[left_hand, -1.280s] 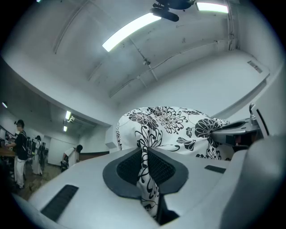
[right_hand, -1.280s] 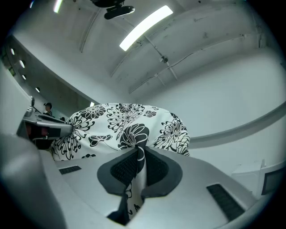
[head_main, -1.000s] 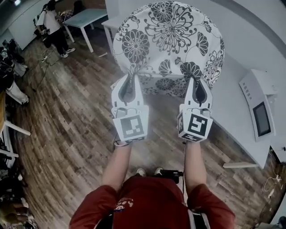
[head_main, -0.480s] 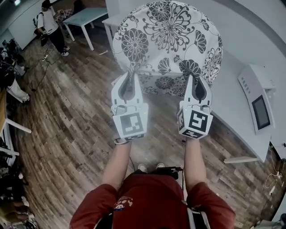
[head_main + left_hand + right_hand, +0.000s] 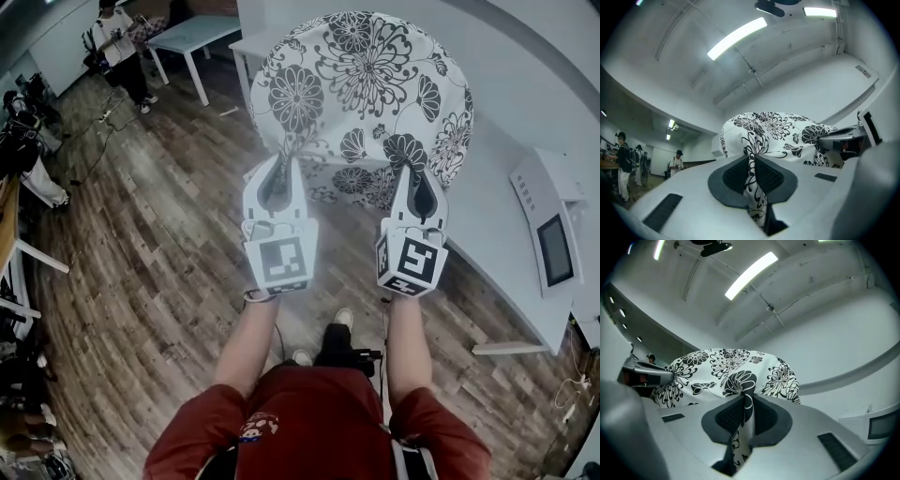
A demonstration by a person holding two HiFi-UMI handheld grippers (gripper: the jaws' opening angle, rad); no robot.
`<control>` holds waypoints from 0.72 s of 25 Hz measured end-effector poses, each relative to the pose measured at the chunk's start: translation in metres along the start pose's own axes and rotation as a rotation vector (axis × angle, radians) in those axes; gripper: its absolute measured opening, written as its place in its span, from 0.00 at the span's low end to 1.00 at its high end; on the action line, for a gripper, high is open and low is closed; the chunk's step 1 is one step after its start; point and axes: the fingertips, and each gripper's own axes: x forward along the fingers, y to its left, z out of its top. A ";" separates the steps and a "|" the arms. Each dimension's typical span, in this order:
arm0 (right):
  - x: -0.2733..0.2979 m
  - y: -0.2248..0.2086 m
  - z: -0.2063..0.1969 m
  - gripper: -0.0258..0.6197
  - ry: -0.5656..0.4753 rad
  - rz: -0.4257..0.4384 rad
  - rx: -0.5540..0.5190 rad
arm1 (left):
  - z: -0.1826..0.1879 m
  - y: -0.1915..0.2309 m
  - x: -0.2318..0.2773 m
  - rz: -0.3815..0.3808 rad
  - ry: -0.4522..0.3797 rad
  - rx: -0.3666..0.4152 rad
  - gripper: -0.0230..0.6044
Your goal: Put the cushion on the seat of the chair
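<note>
Floral cushion (image 5: 366,84) hangs in the air at upper centre of the head view, above the wood floor (image 5: 141,244) and resting on nothing. Left hand-held gripper (image 5: 279,161) and right hand-held gripper (image 5: 413,173) are each clamped shut on a pinch of its lower-edge fabric, cloth squeezed between the pads in both gripper views. Two spaced grips probably hold the soft, wide cushion spread and level for carrying; no chair seat shows in any view, so progress can't be judged.

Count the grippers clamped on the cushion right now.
2. The left gripper pinches the near edge of the cushion on the left; the right gripper pinches it on the right.
</note>
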 end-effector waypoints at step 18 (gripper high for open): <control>0.005 -0.002 -0.006 0.11 -0.074 0.013 -0.026 | -0.010 -0.003 0.003 0.014 -0.064 -0.017 0.11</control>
